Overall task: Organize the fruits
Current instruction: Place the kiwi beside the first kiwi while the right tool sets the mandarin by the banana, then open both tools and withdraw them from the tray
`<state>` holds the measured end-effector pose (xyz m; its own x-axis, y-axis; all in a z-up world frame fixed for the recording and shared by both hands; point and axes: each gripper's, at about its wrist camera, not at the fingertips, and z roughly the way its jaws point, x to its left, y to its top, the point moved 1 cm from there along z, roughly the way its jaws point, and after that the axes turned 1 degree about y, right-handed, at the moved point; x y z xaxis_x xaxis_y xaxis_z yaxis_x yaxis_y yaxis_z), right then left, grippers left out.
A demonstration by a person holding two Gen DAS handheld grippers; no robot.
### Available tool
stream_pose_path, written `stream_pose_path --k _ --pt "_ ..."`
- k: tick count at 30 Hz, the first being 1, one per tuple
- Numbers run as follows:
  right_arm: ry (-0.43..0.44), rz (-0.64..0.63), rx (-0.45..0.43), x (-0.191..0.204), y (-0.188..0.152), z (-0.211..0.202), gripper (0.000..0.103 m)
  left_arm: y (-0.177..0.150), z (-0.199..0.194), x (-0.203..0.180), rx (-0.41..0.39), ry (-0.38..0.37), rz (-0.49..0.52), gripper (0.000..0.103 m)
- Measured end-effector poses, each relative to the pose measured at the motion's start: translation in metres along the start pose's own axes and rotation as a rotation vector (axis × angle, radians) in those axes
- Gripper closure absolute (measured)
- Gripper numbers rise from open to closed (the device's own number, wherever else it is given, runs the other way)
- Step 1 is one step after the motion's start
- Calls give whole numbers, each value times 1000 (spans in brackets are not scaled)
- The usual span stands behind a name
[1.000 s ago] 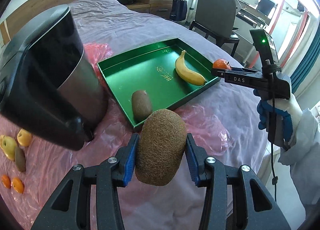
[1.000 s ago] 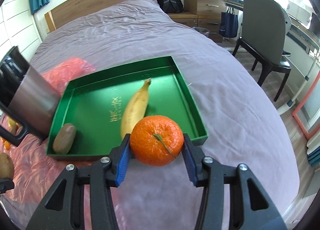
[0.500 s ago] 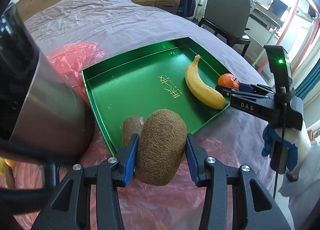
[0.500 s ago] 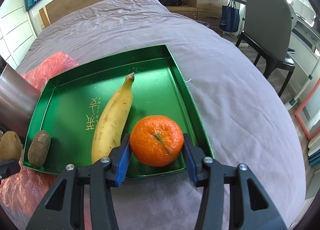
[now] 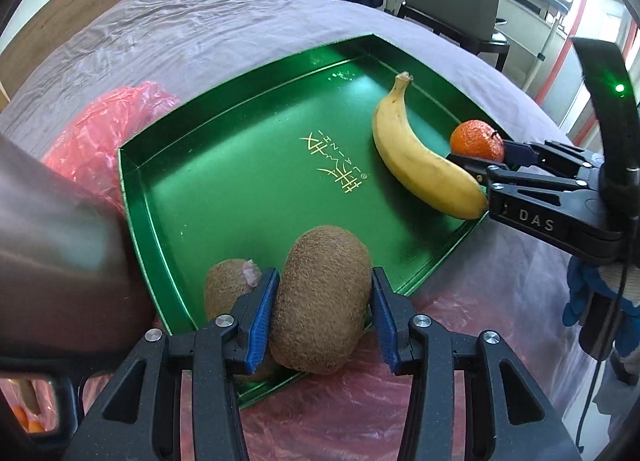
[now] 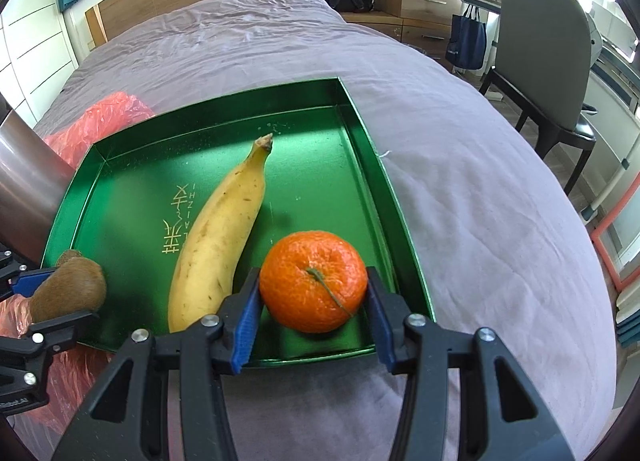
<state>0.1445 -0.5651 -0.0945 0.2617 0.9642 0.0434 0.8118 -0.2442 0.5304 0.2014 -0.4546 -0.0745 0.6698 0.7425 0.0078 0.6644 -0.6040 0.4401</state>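
Left gripper (image 5: 322,311) clamps a fuzzy brown kiwi (image 5: 320,297) over the shiny green metal tray (image 5: 240,165) — right gripper (image 6: 312,311) holds a round orange tangerine (image 6: 314,281) beside the yellow banana (image 6: 220,237).

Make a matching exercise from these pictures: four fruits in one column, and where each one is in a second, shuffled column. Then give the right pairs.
Things:
1. banana
2. mandarin
3. larger kiwi
4. smaller kiwi

Places:
A. between the fingers of the left gripper, over the near edge of the green tray
B. lying free on the tray floor, beside the gold lettering
C. between the fingers of the right gripper, over the tray's near right corner
D. inside the tray, just left of the held kiwi

Pairs: 1-B, 2-C, 3-A, 4-D
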Motion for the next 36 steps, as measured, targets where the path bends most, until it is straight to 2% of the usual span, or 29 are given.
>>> stream_pose_path --k 9,11,13,14,15,19,21,24,32,36 --pt "-12 -15 9 3 -1 4 58 -3 2 1 22 14 -3 64" --pt "-16 -13 11 3 -1 3 58 -4 -1 1 17 18 -1 61" --pt "-19 -12 17 4 0 4 57 -4 -5 2 7 22 -1 55" --pt "-20 -11 18 4 0 4 54 -4 -8 2 1 24 1 54" --pt "-24 -10 20 4 0 3 44 -4 -10 3 -3 28 2 52" --pt "-40 -15 30 5 1 2 35 -4 -20 6 -18 29 -7 50" --pt "-48 -15 31 5 1 -1 25 -5 -27 6 -28 24 -7 50" --pt "-51 -1 28 3 0 -8 21 -10 -40 4 -45 18 -5 48" --pt "-55 28 -5 6 -4 -50 18 -29 -81 4 -92 21 14 43" --pt "-34 52 -43 15 -7 -80 11 -47 -104 9 -117 26 8 40"
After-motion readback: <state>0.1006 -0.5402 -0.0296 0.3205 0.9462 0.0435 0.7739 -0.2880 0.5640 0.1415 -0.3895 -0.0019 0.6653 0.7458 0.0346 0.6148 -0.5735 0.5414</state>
